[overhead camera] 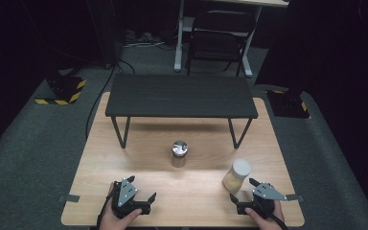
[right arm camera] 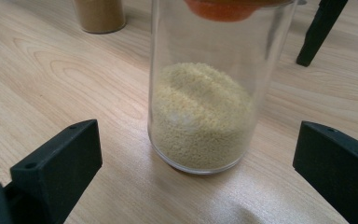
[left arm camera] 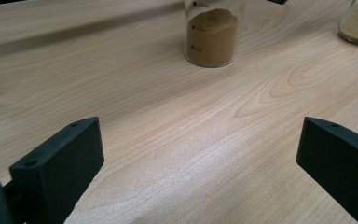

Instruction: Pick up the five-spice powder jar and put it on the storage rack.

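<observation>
A glass jar with a silver lid (overhead camera: 179, 153) stands at the middle of the wooden table (overhead camera: 124, 172); it holds brown powder (left arm camera: 212, 35). A second jar with a white lid (overhead camera: 237, 175) stands at the front right, partly filled with pale yellow grains (right arm camera: 203, 116), with something orange at its top (right arm camera: 223, 8). My left gripper (overhead camera: 141, 187) rests open near the front edge, nothing between its jaws (left arm camera: 200, 144). My right gripper (overhead camera: 242, 189) is open just behind the pale-grain jar, whose base sits between and slightly beyond the jaws (right arm camera: 198, 144), apart from both.
A low black shelf on thin legs (overhead camera: 181, 96) spans the back of the table; one leg (right arm camera: 319, 32) stands near the pale-grain jar. Grey tape tabs (overhead camera: 69, 198) mark the front corners. A folding chair (overhead camera: 218, 38) and cables lie on the carpet beyond.
</observation>
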Tool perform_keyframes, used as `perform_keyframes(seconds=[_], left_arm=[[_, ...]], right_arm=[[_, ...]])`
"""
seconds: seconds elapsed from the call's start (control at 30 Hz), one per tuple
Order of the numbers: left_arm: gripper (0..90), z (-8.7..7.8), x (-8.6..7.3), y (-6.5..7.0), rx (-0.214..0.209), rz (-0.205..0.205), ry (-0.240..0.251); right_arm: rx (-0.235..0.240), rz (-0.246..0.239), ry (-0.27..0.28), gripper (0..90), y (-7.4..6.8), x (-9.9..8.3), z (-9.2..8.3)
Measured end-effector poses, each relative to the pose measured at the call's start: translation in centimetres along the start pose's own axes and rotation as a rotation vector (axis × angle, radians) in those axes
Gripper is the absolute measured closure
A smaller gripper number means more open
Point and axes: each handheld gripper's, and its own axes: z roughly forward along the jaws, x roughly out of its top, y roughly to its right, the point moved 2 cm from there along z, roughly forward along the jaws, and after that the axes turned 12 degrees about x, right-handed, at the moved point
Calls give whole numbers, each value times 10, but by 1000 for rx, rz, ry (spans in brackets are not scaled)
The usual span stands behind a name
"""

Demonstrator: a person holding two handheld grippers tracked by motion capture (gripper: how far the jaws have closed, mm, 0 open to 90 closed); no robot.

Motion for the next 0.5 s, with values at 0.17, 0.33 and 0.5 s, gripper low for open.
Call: perform_keyframes(seconds=[0.17, 0.33, 0.5], left_arm=[[10, 0, 2, 3, 0, 28, -8], [9, -1, 1, 1, 0, 3, -9], [9, -2, 1, 1, 3, 8, -11]], right_arm=[[8, 13, 12, 9, 2, -2, -2], [28, 34, 19, 8, 7, -2, -3], [35, 21, 9, 8, 7, -1, -2]])
